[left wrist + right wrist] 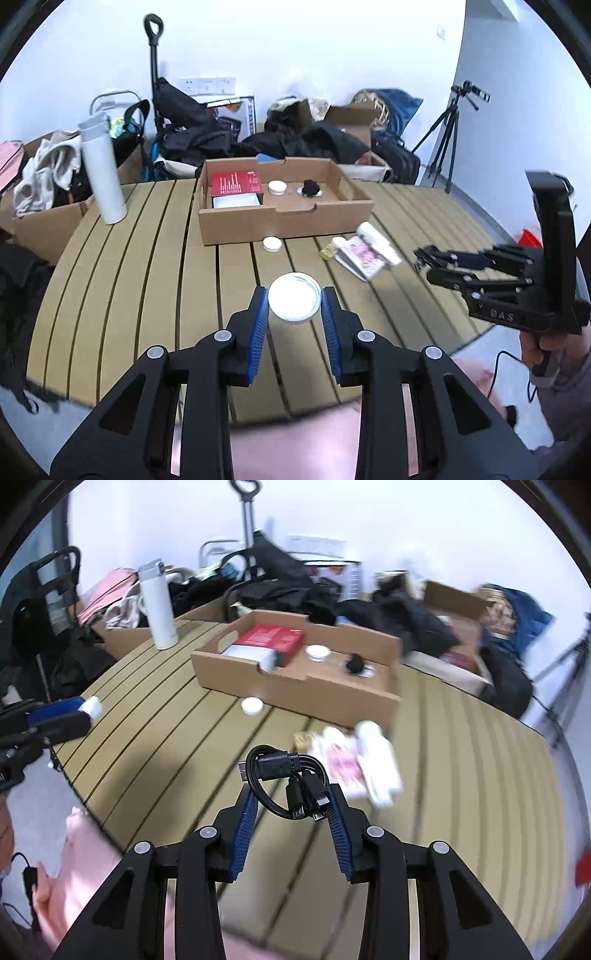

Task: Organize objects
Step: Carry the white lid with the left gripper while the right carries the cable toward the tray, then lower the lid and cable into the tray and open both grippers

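1. Round white lidded jar (294, 297) sits between the blue pads (258, 332) of the left gripper (294, 306), clamped on its sides, off the slatted wooden table (147, 258), near its front edge.
2. Handling, my guess: small, light, rigid plastic w/ smooth glossy wall, so could slip or pivot. Grip is across the widest part, which looks right; keep it level.
3. Coiled black USB cable (286, 779) is pinched in the right gripper (291, 801), pads closed on the bundle w/ plugs hanging down.
4. Cable: light, floppy, springy; loops may uncoil or snag. Best hold is at the banded middle, where the adapter block is.
5. Cardboard tray (288, 218) at table centre already holds a red box (236, 183), a small white jar (277, 187) and a black item (310, 187), too small to ID. Likely drop spot for both.
6. Loose on the table: another small white jar (272, 243) just in front of the tray, pink-printed packets (364, 254) to the right, white flask (103, 170) at the left.
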The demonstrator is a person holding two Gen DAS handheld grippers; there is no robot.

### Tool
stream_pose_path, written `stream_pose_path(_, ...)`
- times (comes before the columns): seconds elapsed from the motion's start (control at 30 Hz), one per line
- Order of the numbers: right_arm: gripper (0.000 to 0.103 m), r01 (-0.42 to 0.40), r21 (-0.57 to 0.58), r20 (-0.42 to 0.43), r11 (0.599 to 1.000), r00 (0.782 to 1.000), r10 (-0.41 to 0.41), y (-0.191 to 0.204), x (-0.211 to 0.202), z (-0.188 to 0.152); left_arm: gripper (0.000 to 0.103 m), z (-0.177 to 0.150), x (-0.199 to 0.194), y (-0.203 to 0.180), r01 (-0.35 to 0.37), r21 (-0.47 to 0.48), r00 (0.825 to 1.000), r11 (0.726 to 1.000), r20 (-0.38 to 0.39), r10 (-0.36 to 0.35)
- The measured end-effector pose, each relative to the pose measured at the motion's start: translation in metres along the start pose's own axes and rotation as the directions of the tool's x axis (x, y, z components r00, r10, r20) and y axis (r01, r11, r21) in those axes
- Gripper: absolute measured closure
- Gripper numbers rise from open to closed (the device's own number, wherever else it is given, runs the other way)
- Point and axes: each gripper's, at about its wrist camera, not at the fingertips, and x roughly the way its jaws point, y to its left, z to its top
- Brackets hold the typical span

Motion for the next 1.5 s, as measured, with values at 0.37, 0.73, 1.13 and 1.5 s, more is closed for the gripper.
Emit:
stream_pose_path(0.37, 0.062, 0.025, 0.000, 0.067, 1.000, 0.997, -0.025, 0.022, -0.085, -0.046, 0.078, -0.025, -0.052, -0.036, 0.030, 0.023, 0.999, 0.999, 0.033, -0.031)
stream_pose_path(0.73, 0.062, -0.100, 0.069, 0.043, 0.993, 0.994, 0.097, -0.013, -0.053, -0.004, 0.078, 0.039, -0.008, -0.025, 0.127, 0.023, 0.991, 0.992, 0.025, -0.128)
stream_pose_path(1.13, 0.062, -0.144, 0.218, -0.071, 0.965, 0.984, 0.162, -0.109, 0.124, 0.173, 0.078, 0.171, 0.223, 0.013, 0.102, -0.037, 0.982, 0.994, -0.154, -0.107)
stream_pose_path(1.5, 0.060, -0.121, 0.299, -0.257, 0.947, 0.945, 0.202, -0.109, 0.316, 0.229, 0.063, 0.173, 0.346, 0.052, 0.008, -0.091, 0.960, 0.996, -0.276, -0.033)
